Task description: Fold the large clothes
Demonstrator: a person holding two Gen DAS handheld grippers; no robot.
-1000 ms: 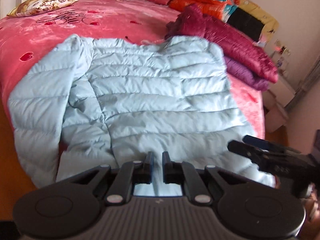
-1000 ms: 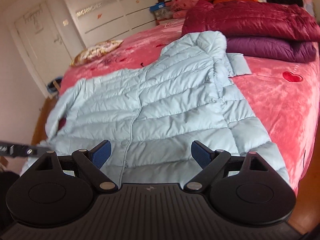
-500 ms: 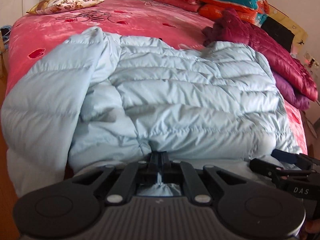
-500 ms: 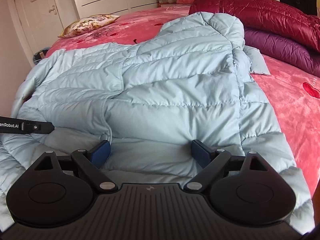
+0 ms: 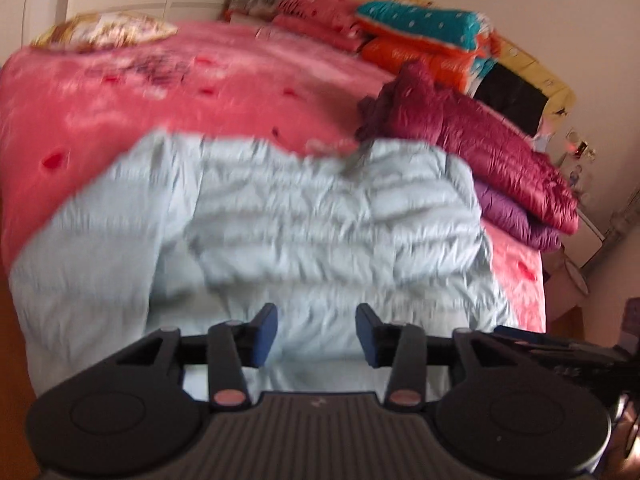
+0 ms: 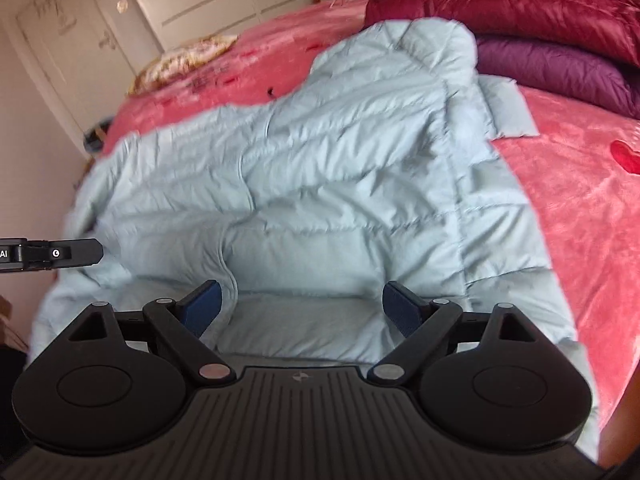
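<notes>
A light blue puffer jacket (image 5: 320, 220) lies spread on the pink bedspread (image 5: 160, 92), its near hem folded up over the body. My left gripper (image 5: 316, 334) hovers above the near fold. Its jaws are opening, and the blue pads stand apart without pressing the fabric. In the right wrist view the same jacket (image 6: 340, 184) fills the middle, and my right gripper (image 6: 302, 308) stands wide open over its near edge, holding nothing. Each view catches the other tool at its edge: the right gripper (image 5: 560, 350) and the left gripper (image 6: 60, 254).
A maroon puffer jacket (image 5: 480, 140) lies on a purple one (image 5: 520, 216) at the bed's right side, against the blue jacket's shoulder. Folded quilts (image 5: 420, 36) and a pillow (image 5: 104, 32) sit at the far end. White wardrobe doors (image 6: 200, 4) stand beyond.
The left gripper, shut on the jacket's hem, carried it up over the body, then opened and let it go, drawing back. The right gripper stayed open and shifted along the near edge.
</notes>
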